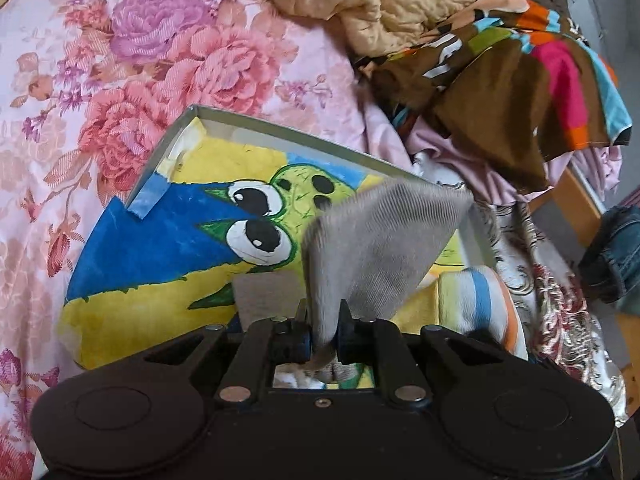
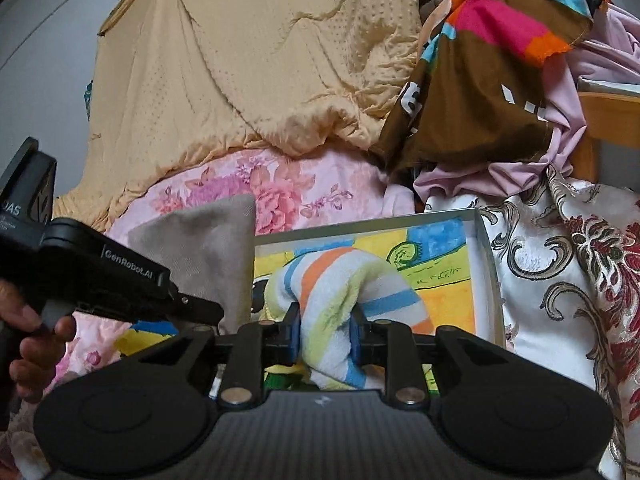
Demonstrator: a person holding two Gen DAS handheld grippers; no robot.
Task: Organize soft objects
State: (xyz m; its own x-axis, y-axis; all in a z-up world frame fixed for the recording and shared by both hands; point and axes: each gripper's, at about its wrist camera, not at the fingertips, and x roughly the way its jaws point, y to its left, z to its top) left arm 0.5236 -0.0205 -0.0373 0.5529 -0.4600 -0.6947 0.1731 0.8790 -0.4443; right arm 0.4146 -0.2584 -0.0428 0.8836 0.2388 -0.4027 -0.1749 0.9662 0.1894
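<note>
Both grippers clamped on cloth, right over the painted box

Left gripper (image 1: pixel 323 334) has its fingers pinched nearly together on a grey cloth (image 1: pixel 380 240), which fans up and out from the pads over the shallow box (image 1: pixel 256 124). Right gripper (image 2: pixel 323 336) is squeezing a rolled striped towel (image 2: pixel 340 284) (white, orange, blue, pale green), which arches from the pads down into the same box, near its right wall. The box bottom is a bright painted picture (image 1: pixel 160 240): blue, yellow, a green cartoon critter with big eyes. From the right wrist view you can see a hand (image 2: pixel 36 336) gripping the left tool's handle, with the grey cloth sticking up past it. The box sits on a pink floral bedspread (image 1: pixel 120 60), with a tan quilt (image 2: pixel 240 60) bunched behind it and a brown multicolour fabric (image 2: pixel 480 80) piled off to the right.
</note>
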